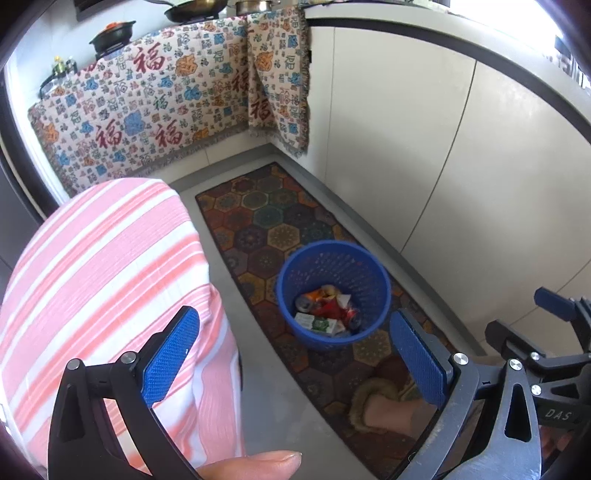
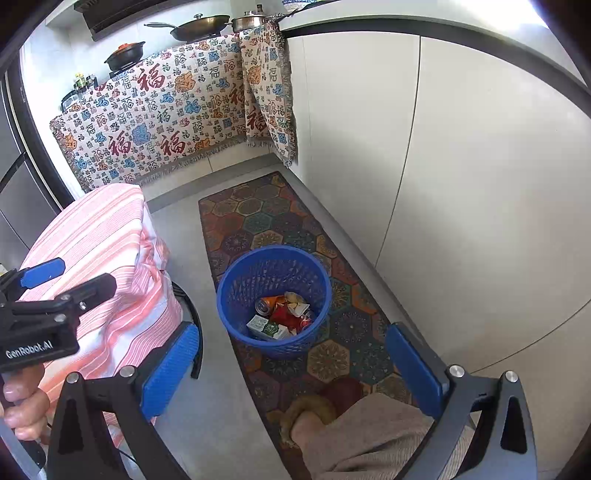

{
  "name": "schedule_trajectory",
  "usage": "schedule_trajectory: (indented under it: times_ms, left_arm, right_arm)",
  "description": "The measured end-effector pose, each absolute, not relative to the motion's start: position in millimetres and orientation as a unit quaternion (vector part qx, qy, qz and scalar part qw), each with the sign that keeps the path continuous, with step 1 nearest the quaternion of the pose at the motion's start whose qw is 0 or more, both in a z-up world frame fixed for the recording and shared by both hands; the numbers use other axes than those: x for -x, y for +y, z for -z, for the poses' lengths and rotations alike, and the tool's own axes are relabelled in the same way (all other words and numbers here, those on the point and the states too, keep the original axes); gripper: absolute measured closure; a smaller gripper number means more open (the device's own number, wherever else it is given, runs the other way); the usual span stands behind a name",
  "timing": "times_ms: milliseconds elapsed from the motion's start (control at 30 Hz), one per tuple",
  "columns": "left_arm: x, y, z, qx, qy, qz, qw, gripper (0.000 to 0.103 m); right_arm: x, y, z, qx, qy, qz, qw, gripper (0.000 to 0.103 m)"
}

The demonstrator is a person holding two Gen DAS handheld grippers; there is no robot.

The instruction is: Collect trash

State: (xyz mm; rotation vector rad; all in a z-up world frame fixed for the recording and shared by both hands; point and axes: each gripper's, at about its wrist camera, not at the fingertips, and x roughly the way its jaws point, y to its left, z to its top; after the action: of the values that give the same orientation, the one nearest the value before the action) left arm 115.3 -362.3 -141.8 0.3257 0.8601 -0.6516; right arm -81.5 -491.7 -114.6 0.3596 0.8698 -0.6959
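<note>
Trash (image 2: 281, 314) lies inside a blue basket (image 2: 236, 284) standing on a patterned hexagon rug (image 2: 332, 362), at the centre of the right wrist view and at lower centre of the left wrist view: a crushed can (image 2: 263, 305), a white and green carton (image 2: 267, 328) and red and orange wrappers. Nearest the lens, at the bottom of the left wrist view, the left gripper (image 1: 295, 358) has its blue fingers (image 1: 171, 354) spread wide with nothing between them. The right gripper (image 2: 291, 373) at the bottom of its own view is likewise spread and holds nothing. A slippered foot (image 2: 306, 413) rests on the rug below the basket. A pink striped cloth (image 2: 107, 258) covers something at the left of both frames. Farther up, a patterned cloth (image 2: 155, 110) with red characters hangs over a counter at upper left, with a black pot (image 2: 125, 55) and a pan (image 2: 199, 27) above it. White cabinet doors (image 2: 461, 147) fill the right side.
</note>
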Motion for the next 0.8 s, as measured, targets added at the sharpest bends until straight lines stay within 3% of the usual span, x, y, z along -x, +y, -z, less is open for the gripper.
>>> schedule_trajectory:
  times_ms: [800]
  left_arm:
    - [-112.2, -364.2, 145.8, -0.164, 0.413, 0.305, 0.842, 0.001]
  right_arm:
    - [80.0, -487.7, 115.3, -0.165, 0.414, 0.326, 0.834, 0.0]
